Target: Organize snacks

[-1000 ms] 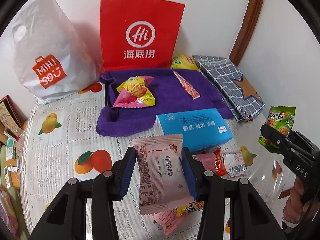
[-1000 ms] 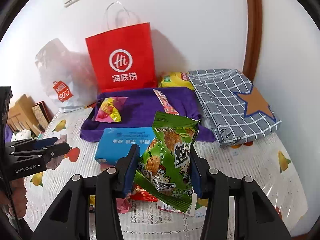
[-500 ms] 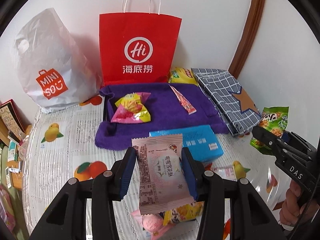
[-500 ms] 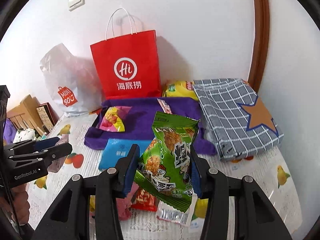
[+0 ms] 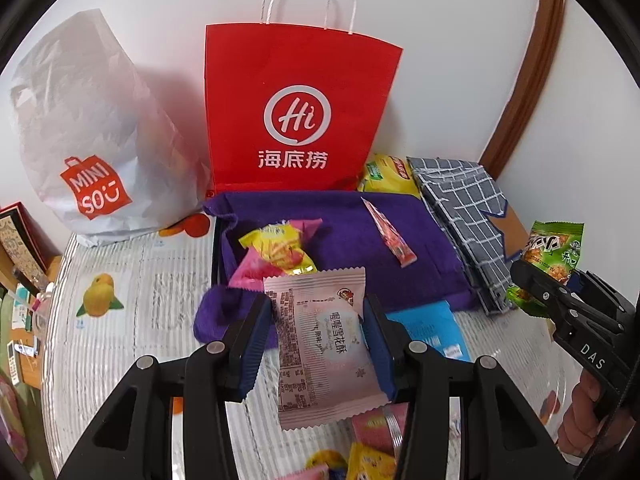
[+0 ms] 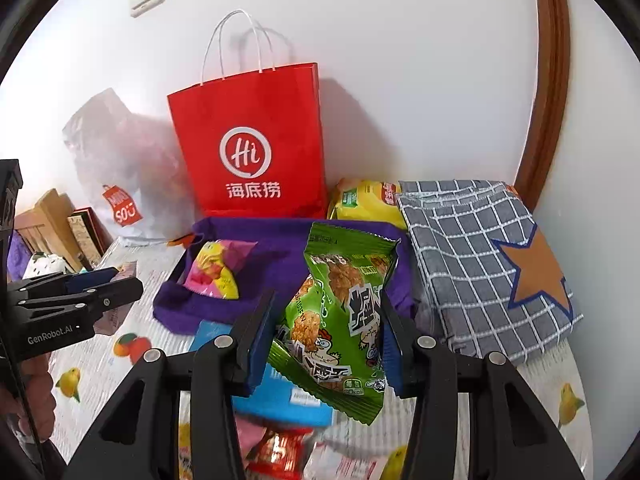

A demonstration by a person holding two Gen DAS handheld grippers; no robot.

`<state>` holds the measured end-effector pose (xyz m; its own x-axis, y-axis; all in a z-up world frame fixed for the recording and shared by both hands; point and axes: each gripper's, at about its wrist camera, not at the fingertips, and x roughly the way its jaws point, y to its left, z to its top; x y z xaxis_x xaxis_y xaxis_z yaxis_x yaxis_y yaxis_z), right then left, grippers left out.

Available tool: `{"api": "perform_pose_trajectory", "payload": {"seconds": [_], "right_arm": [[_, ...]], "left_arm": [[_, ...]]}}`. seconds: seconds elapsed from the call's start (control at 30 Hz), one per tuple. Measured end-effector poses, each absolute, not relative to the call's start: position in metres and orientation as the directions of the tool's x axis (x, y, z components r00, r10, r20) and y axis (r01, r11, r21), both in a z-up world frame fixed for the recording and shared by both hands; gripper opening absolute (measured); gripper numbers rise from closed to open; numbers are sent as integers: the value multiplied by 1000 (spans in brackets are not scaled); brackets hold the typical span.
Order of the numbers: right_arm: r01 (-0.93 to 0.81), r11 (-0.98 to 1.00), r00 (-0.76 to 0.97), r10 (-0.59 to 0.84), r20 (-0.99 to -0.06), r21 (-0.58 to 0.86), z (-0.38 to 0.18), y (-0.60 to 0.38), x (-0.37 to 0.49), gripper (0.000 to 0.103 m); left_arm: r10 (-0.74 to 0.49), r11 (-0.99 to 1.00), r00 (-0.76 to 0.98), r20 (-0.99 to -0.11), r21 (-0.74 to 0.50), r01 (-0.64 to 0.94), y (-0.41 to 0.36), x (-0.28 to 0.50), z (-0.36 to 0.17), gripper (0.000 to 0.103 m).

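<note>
My left gripper (image 5: pixel 316 332) is shut on a pale pink snack packet (image 5: pixel 324 344), held above the table in front of a purple cloth tray (image 5: pixel 424 236). The tray holds a yellow and pink snack bag (image 5: pixel 280 252) and a thin red stick packet (image 5: pixel 390 238). My right gripper (image 6: pixel 326 332) is shut on a green snack bag (image 6: pixel 340 316), also raised before the purple tray (image 6: pixel 276 256). In the left wrist view the right gripper with the green bag (image 5: pixel 554 252) shows at the right edge; in the right wrist view the left gripper (image 6: pixel 116 284) shows at the left edge.
A red paper bag (image 5: pixel 296 112) and a white plastic bag (image 5: pixel 88 128) stand against the wall behind the tray. A yellow packet (image 6: pixel 368 200) and a grey checked cloth bag (image 6: pixel 480 256) lie to the right. A blue pack (image 6: pixel 280 396) and several loose snacks lie under the grippers.
Both grippers have drawn back from the wall and risen slightly, each keeping its packet. The bags and tray now sit lower in both views, and the blue pack has slid down toward the fingers.
</note>
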<state>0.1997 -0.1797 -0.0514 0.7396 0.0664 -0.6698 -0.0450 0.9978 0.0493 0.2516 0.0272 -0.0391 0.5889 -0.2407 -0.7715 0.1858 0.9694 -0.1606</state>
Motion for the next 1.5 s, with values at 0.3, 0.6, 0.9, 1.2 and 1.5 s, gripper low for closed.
{"api": "perform_pose_trajectory", "payload": {"seconds": [0.3,0.6,0.9,1.2,1.5], "right_arm": [[-43,997,729,71,-680,58,-66,-186,247,47],[-63,996,704,87,-705,60,-94,-187,283,47],[-80,994,673,110,-732,76,-121,-184,309,47],[-83,993,652,121,-749,89,-138,-188,325,47],[-80,991,619,135,-773,109,-160,-194,330,47]], "left_arm": [[-224,974,575,-787,-159,163,28,291,-52,44],[-217,976,552,-805,-166,143,30,320,-72,44],[-208,978,524,-826,-164,130,32,338,-95,44],[-202,979,513,-834,-190,77,50,350,-109,44],[-218,976,483,-848,-199,90,44,351,-126,44]]}}
